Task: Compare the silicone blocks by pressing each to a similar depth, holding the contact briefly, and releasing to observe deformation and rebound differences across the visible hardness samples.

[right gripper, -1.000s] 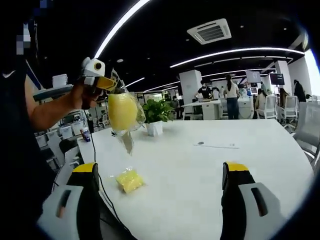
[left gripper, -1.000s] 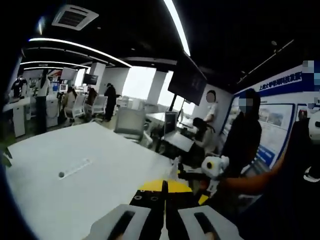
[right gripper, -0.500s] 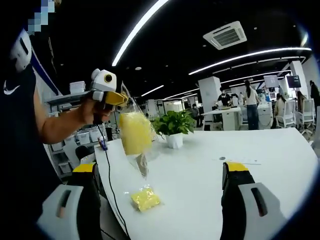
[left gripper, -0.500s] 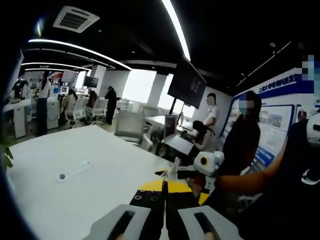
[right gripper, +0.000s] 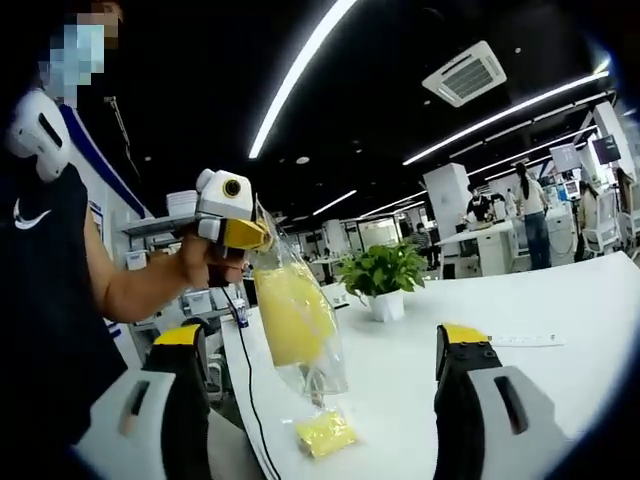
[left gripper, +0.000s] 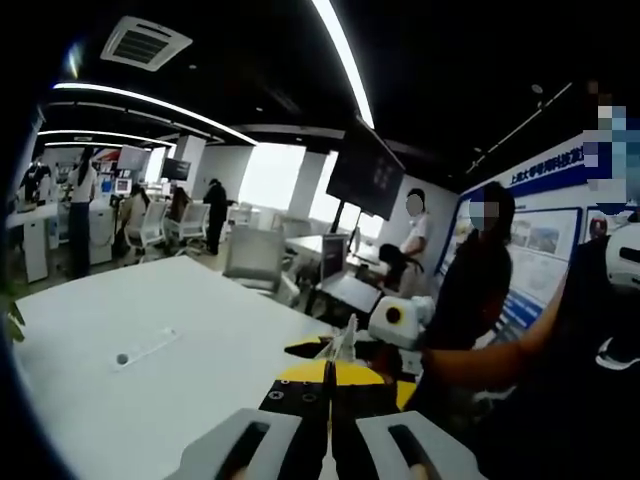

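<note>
In the right gripper view my left gripper (right gripper: 250,236) is held up at the left, shut on the top edge of a clear plastic bag (right gripper: 310,360). A yellow silicone block (right gripper: 290,315) hangs inside that bag, above the white table (right gripper: 560,320). A second yellow block (right gripper: 325,432) in its own small bag lies on the table below. My right gripper (right gripper: 320,340) stands open, its jaws wide to either side of the hanging bag and apart from it. In the left gripper view my left gripper (left gripper: 330,372) is shut, with the bag's thin top edge (left gripper: 346,338) sticking up from it.
A potted plant (right gripper: 385,275) stands on the table behind the bag. A thin strip (left gripper: 145,347) lies on the table. A black cable (right gripper: 250,400) runs along the table's near edge. Office chairs (left gripper: 255,262), desks and several people stand around.
Both cameras have shifted. The hanging bag now sits closer in the right gripper view and tilts more, and the block on the table shows lower. The left gripper stays shut on the bag.
</note>
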A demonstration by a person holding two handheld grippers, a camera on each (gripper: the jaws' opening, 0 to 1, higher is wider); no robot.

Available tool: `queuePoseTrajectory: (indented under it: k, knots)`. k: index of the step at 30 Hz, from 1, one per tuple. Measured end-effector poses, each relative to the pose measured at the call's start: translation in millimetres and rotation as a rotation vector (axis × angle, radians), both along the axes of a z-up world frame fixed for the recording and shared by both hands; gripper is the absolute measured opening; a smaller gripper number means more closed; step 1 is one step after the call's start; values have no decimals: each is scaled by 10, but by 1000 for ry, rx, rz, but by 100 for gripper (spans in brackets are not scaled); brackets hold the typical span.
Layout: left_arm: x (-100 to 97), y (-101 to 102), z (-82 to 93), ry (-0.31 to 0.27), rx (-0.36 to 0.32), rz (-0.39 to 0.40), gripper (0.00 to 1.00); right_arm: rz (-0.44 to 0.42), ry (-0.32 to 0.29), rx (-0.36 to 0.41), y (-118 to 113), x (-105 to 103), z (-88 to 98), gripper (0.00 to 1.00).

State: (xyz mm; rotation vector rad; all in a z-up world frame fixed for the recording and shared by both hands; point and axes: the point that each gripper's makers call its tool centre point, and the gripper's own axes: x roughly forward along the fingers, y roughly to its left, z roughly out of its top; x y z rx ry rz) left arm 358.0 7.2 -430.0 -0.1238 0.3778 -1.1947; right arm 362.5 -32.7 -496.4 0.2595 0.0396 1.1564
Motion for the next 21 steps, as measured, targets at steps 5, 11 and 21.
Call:
queuePoseTrajectory:
  k: [5, 11, 21]
  knots:
    - [-28, -19, 12, 4, -3, -6, 0, 41, -9, 2, 112, -33, 49, 82]
    - [-56, -42, 40, 9, -11, -11, 0, 98, -21, 14, 250, -59, 161, 80]
    - [-89, -62, 72, 14, -17, -22, 0, 146, -36, 32, 374, -88, 266, 69]
